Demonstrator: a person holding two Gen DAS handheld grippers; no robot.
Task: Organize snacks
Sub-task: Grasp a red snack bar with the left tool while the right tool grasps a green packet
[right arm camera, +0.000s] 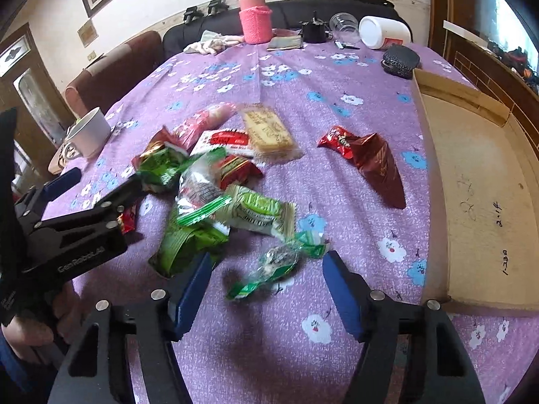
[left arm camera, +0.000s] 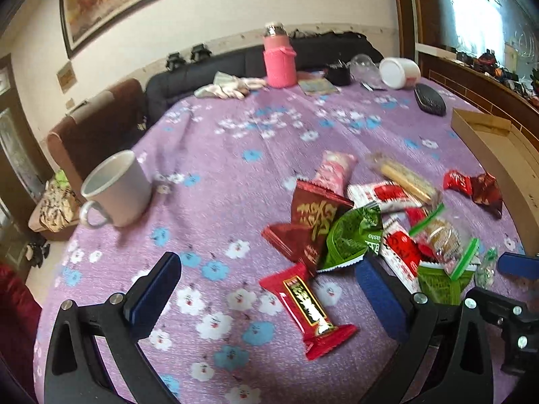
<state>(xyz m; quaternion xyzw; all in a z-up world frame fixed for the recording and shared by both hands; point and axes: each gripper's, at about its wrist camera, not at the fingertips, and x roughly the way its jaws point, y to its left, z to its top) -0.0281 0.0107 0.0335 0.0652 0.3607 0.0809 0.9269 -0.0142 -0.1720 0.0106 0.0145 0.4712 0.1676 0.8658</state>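
A heap of snack packets (left arm camera: 370, 222) lies on the purple flowered tablecloth (left arm camera: 235, 155). My left gripper (left arm camera: 269, 279) is open just above the cloth; a red bar packet (left arm camera: 306, 306) lies between its fingers, untouched. A dark red packet (left arm camera: 310, 225) and a green one (left arm camera: 350, 235) lie just beyond. My right gripper (right arm camera: 266, 269) is open over a small clear-and-green packet (right arm camera: 273, 269), beside green packets (right arm camera: 256, 212). A crumpled red wrapper (right arm camera: 370, 161) lies apart to the right. The left gripper also shows in the right wrist view (right arm camera: 97, 185).
An open cardboard box (right arm camera: 478, 185) sits at the table's right edge. A white mug (left arm camera: 118, 192) stands at the left. At the far end are a pink bottle (left arm camera: 279, 57), a white jar (left arm camera: 401, 72), a black case (left arm camera: 429, 99) and cloths. Sofas stand behind.
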